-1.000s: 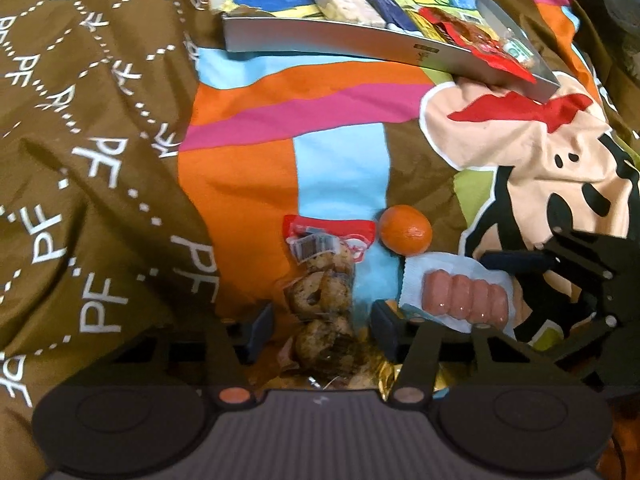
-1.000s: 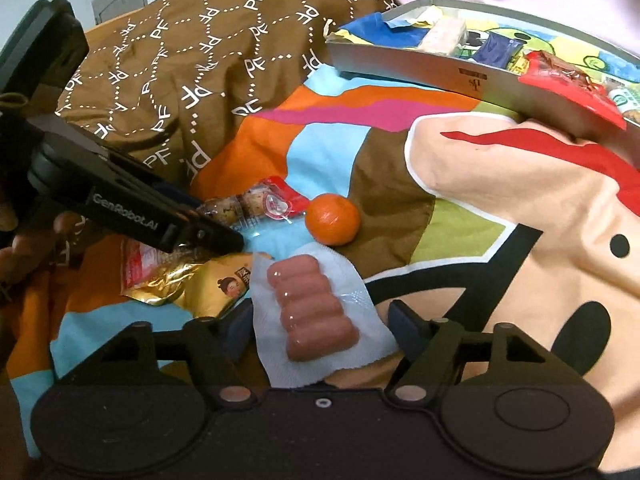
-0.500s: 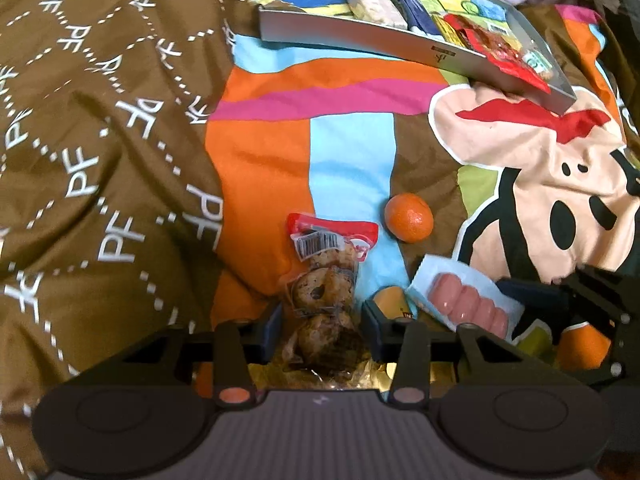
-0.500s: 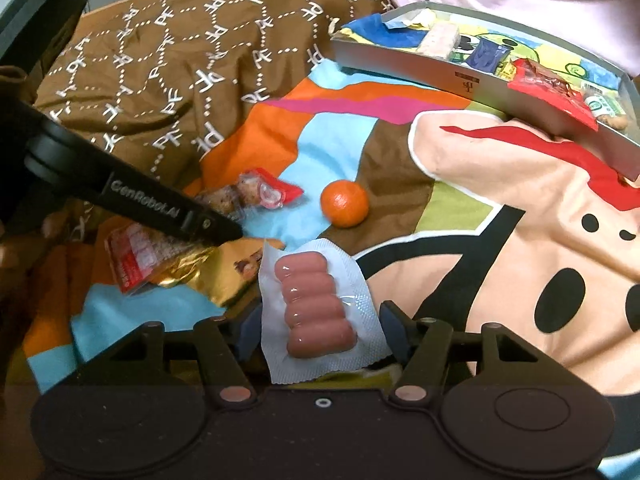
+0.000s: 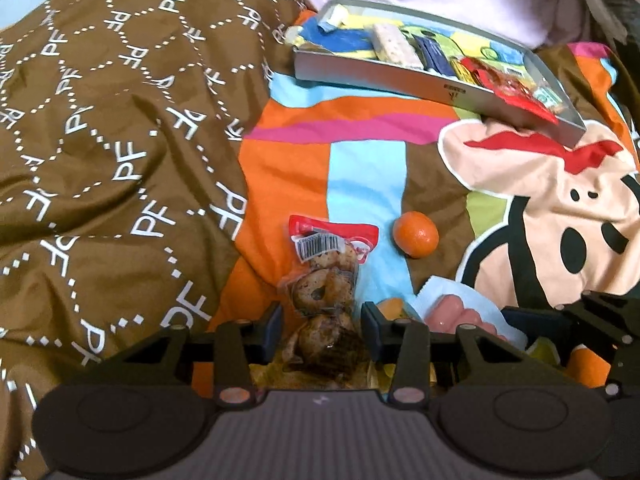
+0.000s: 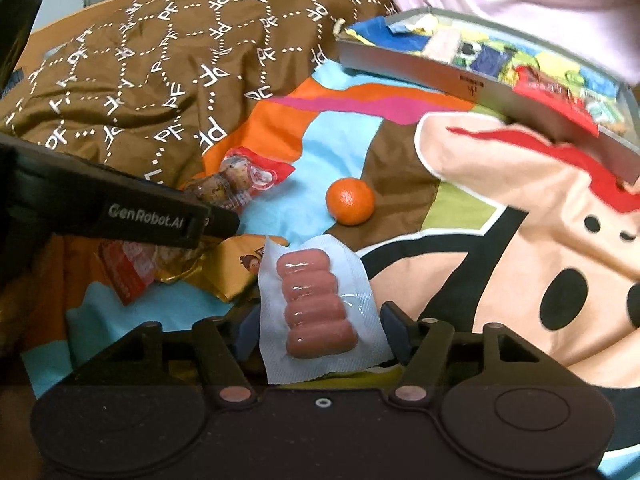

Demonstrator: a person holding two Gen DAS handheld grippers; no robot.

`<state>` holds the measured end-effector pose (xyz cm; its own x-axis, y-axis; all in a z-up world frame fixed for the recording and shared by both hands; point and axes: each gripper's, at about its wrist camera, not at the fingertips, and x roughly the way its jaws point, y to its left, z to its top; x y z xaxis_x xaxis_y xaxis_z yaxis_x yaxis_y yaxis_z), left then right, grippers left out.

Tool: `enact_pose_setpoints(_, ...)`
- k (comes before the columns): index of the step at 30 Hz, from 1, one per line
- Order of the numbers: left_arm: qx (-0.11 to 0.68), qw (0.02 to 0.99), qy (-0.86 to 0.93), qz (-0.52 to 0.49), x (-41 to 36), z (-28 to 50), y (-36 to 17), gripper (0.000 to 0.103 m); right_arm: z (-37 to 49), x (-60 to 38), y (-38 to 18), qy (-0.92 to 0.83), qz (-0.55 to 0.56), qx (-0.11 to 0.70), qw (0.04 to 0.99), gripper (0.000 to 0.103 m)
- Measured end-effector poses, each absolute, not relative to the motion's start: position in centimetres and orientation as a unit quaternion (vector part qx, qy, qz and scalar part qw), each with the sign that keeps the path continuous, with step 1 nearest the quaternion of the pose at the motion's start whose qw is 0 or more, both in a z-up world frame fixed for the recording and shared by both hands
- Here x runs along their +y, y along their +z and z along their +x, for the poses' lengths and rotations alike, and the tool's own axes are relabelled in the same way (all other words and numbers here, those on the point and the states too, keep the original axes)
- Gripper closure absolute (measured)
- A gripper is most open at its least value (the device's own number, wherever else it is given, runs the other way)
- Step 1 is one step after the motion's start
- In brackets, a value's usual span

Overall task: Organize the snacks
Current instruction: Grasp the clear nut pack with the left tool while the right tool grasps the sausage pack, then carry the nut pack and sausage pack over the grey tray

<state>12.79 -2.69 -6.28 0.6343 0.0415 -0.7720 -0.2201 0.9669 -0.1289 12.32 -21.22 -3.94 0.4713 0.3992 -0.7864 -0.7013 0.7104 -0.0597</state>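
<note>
Left gripper (image 5: 322, 330) pinched the clear pack of ring pastries (image 5: 325, 300), its jaws having just closed on it; right gripper (image 6: 316, 330) clamped the sausage pack (image 6: 316, 304), jaws likewise just closing; a mandarin (image 6: 350, 201) lay beyond on the bedspread (image 5: 364, 172); the snack tray (image 5: 400, 76) sat well apart.

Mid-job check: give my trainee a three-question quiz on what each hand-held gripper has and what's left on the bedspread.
1. True or false: the right hand-held gripper has the sausage pack between its fingers.
2. What sits between the left hand-held gripper's fingers?
3. Which loose item lies nearest the grey tray: A) tangerine B) gold wrapper?

Key: 1 true. 2 the clear bag of pastry rings. 3 A.
</note>
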Motion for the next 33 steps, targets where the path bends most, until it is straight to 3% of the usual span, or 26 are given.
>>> enact_pose_setpoints(12,0.374,0.915,0.1,-0.117,-2.7,11.9,-5.5,0.057,10.0,-19.9,-3.7,0.317,-0.305,0.308,0.844,0.042)
enact_pose_setpoints(33,0.305,0.936,0.129,-0.122,-3.4,12.8,-3.1,0.057,11.1,-21.4,-0.7,0.227,-0.306,0.148,0.913,0.043)
